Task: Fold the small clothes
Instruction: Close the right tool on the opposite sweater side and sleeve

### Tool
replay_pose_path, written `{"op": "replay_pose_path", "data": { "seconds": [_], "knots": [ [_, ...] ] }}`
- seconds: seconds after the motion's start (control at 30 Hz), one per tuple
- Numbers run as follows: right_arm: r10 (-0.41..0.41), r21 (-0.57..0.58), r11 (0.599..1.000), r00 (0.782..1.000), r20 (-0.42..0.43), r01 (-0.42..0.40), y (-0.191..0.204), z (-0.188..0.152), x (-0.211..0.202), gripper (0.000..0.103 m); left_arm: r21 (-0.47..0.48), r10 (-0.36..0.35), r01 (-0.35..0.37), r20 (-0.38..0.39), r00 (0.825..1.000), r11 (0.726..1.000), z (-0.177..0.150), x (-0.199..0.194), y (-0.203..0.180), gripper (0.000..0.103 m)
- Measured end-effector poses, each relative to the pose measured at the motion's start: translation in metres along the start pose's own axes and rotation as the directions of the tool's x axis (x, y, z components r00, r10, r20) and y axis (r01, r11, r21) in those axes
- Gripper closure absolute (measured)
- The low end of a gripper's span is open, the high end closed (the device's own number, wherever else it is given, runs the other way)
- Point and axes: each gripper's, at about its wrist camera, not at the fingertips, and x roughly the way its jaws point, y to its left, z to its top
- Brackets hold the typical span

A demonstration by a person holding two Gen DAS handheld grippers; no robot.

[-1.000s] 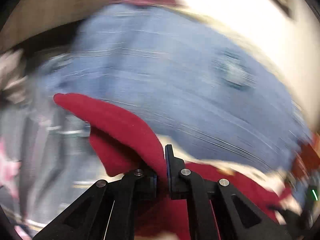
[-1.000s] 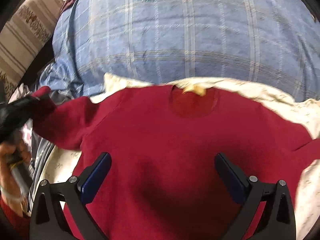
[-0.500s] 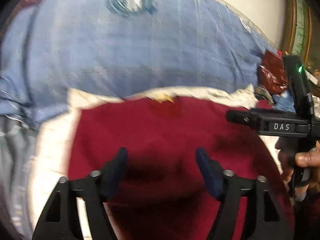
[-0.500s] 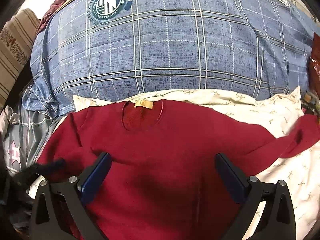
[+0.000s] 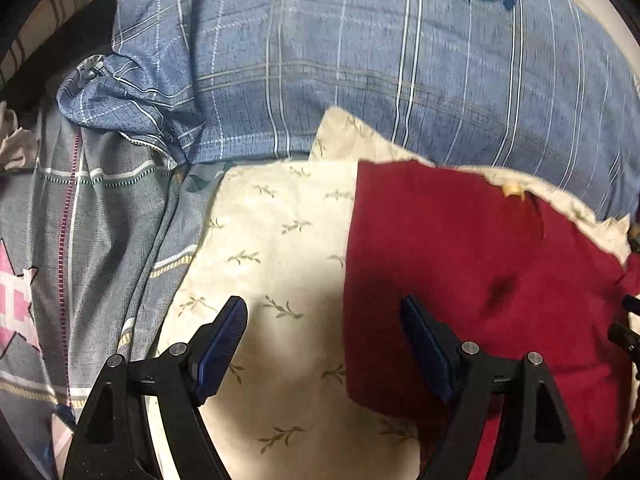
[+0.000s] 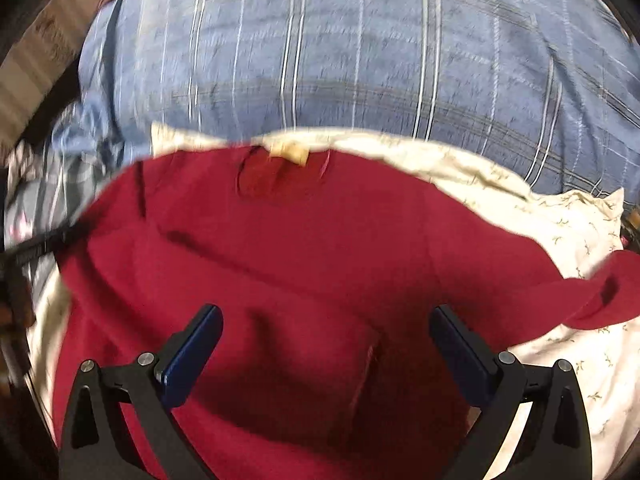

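From the left wrist camera I see the dark red knit jumper [image 5: 460, 280] lying flat on the cream leaf-print pillow [image 5: 276, 240], its left side already folded in to a straight vertical edge, with the blue checked duvet [image 5: 360, 60] heaped behind. My left tool [image 5: 324, 344] hangs wide open, astride that folded edge, holding nothing; its jaws sprang apart moments ago, with no cloth caught between them now. From the right wrist camera, the jumper's neck label [image 6: 290, 154] sits at the far centre and the other sleeve [image 6: 592, 296] trails out over the pillow on the right. My right tool [image 6: 326, 344] is also spread wide above the jumper's body, gripping nothing. I judge the sleeve is next: I should pinch it near the cuff, lift only slightly, and lay it square across the body so both folded edges match.
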Motion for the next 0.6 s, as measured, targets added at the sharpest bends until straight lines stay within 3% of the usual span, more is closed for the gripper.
{"op": "replay_pose_path", "data": {
  "seconds": [0.07,0.2,0.27,0.37,0.4,0.43,0.47,0.53,0.6],
  "knots": [
    [0.002,-0.029,1.0,1.0,-0.026,-0.002,0.0,-0.007,0.004,0.001,0.006,-0.006,0.006,-0.004,1.0,1.0,-0.002,-0.001,-0.006,0.025],
    [-0.053,-0.077,0.996,0.998,-0.035,0.05,0.003,-0.014,0.016,0.011,-0.042,-0.04,0.041,0.024,0.999,0.998,0.0,-0.007,0.006,0.025],
    [-0.036,-0.053,0.998,0.999,-0.023,0.034,0.0,-0.012,0.02,0.011,-0.099,-0.054,0.06,0.058,0.997,0.993,-0.006,-0.028,0.027,0.025],
    [0.0,0.007,1.0,1.0,0.0,0.0,-0.012,-0.003,0.019,0.013,-0.144,-0.053,0.066,0.087,0.995,0.987,-0.006,-0.03,0.038,0.024],
    [0.026,0.02,0.999,1.0,0.005,-0.026,-0.014,-0.001,0.021,0.03,-0.148,-0.044,0.058,0.094,0.995,0.987,-0.007,-0.032,0.038,0.024],
    [0.055,0.023,0.998,0.998,-0.005,-0.054,-0.015,-0.001,0.025,0.055,-0.153,-0.031,0.046,0.098,0.995,0.987,-0.007,-0.03,0.041,0.024],
    [0.049,0.007,0.999,0.999,-0.009,-0.049,-0.012,-0.001,0.026,0.061,-0.162,-0.021,0.037,0.099,0.995,0.986,-0.007,-0.028,0.043,0.024],
    [0.008,-0.054,0.999,1.0,0.011,-0.007,-0.005,0.005,0.018,0.098,-0.18,-0.009,0.028,0.103,0.995,0.983,-0.009,-0.028,0.046,0.024],
    [-0.004,-0.053,0.999,0.998,0.063,0.007,-0.007,0.015,0.0,0.099,-0.186,-0.002,0.022,0.109,0.994,0.982,-0.007,-0.027,0.047,0.024]
  ]
}}
